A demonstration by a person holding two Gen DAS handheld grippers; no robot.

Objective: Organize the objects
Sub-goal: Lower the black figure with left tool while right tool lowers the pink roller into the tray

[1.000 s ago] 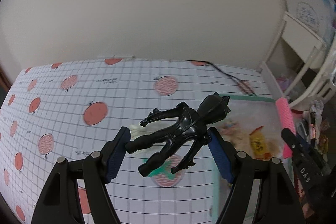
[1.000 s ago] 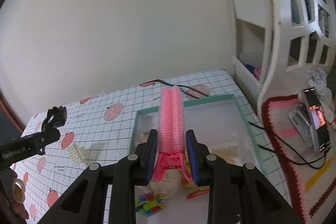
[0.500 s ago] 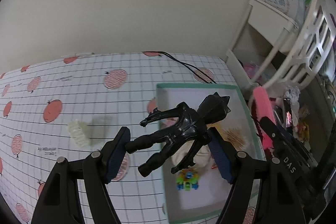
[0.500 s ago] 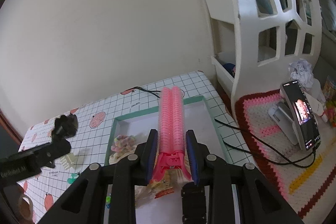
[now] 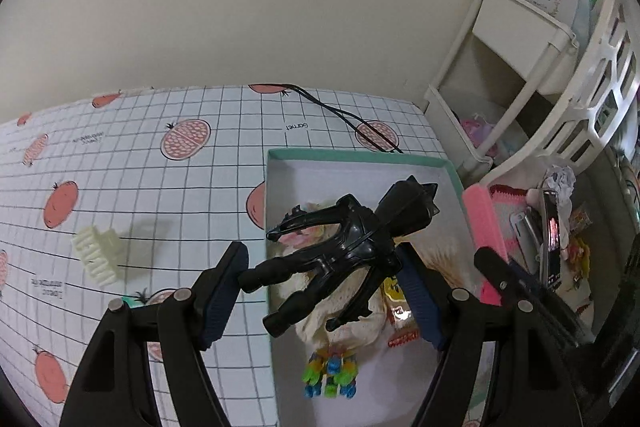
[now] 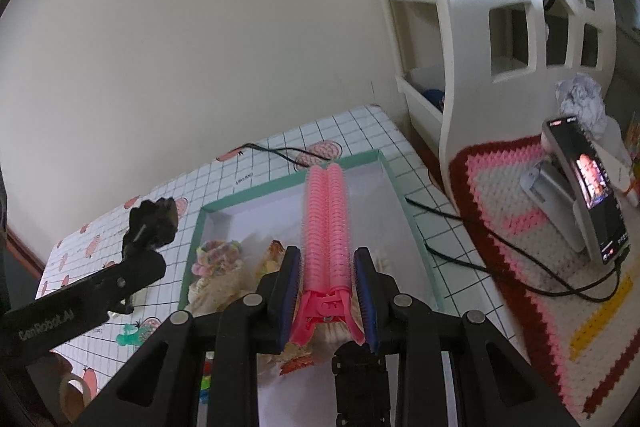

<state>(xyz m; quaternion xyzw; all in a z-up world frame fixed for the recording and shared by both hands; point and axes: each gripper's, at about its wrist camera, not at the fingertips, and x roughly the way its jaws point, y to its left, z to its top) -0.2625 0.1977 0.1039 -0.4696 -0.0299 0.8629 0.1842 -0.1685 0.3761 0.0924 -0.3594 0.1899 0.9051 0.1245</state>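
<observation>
Table (image 5: 120,155) with white grid cloth printed with red fruit; landmark is the green-rimmed tray (image 5: 360,157) on its right part. White shelf unit (image 5: 516,75) stands beyond the tray's far right corner. Crocheted mat (image 6: 520,227) lies right of the tray, phone (image 6: 588,187) propped on it. Left claw (image 5: 320,291) grips a black toy figure (image 5: 344,247) over the tray's left edge, above a beige plush (image 5: 344,311) and colourful block toy (image 5: 330,375) inside the tray. Right claw (image 6: 328,291) clamps a pink hair roller clip (image 6: 326,223) above the tray's near middle. Cream hair claw clip (image 5: 96,259) lies on the cloth well left of the tray.
</observation>
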